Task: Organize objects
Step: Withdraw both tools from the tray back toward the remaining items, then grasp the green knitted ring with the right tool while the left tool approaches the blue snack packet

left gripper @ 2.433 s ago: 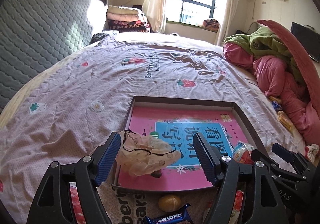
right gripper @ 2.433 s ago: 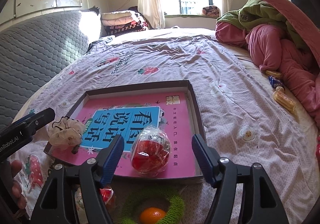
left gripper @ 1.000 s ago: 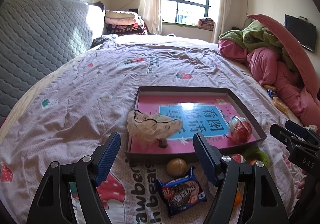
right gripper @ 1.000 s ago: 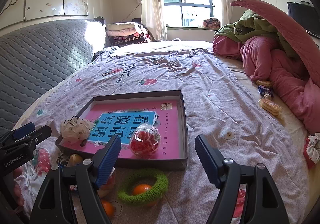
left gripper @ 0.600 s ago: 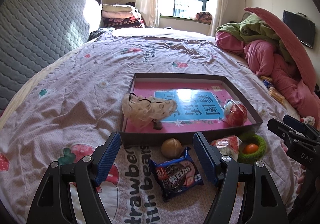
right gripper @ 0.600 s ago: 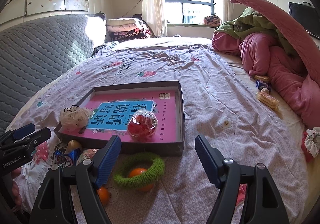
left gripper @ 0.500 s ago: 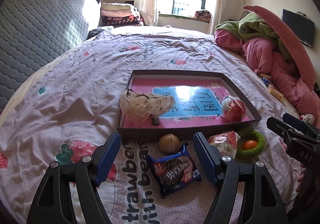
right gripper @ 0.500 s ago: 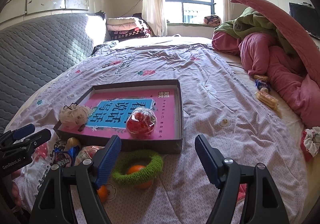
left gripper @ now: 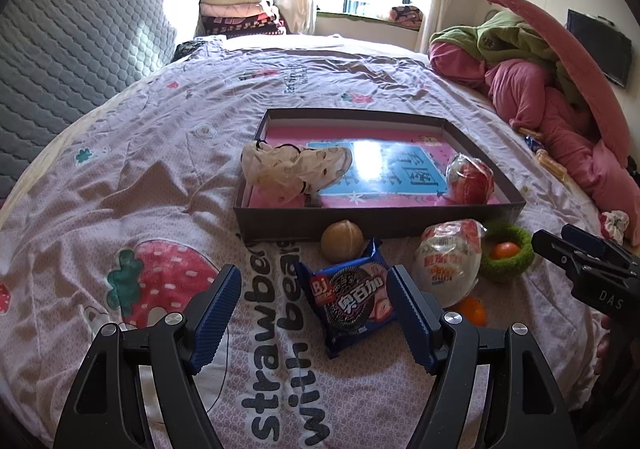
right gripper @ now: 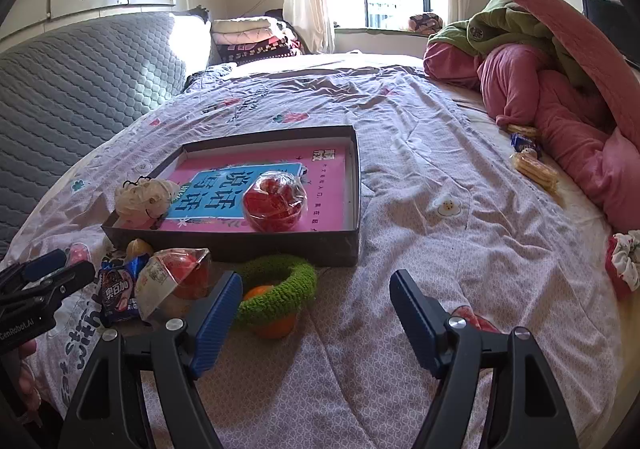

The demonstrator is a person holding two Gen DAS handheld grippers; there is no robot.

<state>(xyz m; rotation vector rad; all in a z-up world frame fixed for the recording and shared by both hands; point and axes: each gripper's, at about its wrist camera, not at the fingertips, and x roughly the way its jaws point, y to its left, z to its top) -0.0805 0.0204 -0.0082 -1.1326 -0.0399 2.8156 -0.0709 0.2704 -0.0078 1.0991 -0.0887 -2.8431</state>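
Observation:
A dark shallow box [left gripper: 376, 224] with a pink and blue lining lies on the bed. In it are a cream scrunchie [left gripper: 288, 169] and a red wrapped ball [left gripper: 469, 179]. In front of the box lie a brown round nut [left gripper: 342, 241], a blue cookie pack [left gripper: 348, 297], a red and white snack bag [left gripper: 448, 261], a green knitted ring [left gripper: 507, 255] around an orange [left gripper: 505, 249], and a second orange [left gripper: 472, 309]. My left gripper [left gripper: 314, 313] is open, just short of the cookie pack. My right gripper [right gripper: 316, 313] is open over bare sheet, right of the green ring [right gripper: 280, 287].
The box also shows in the right wrist view [right gripper: 248, 241]. A heap of pink and green bedding [right gripper: 552, 89] fills the right side. Snack packs [right gripper: 532, 165] and a floral scrunchie [right gripper: 624, 257] lie by it. A grey quilted headboard [left gripper: 72, 49] stands at the left.
Both grippers have pulled back from the box toward the bed's near edge. The scrunchie and the red ball stay in the box. The loose items in front of it have come into view.

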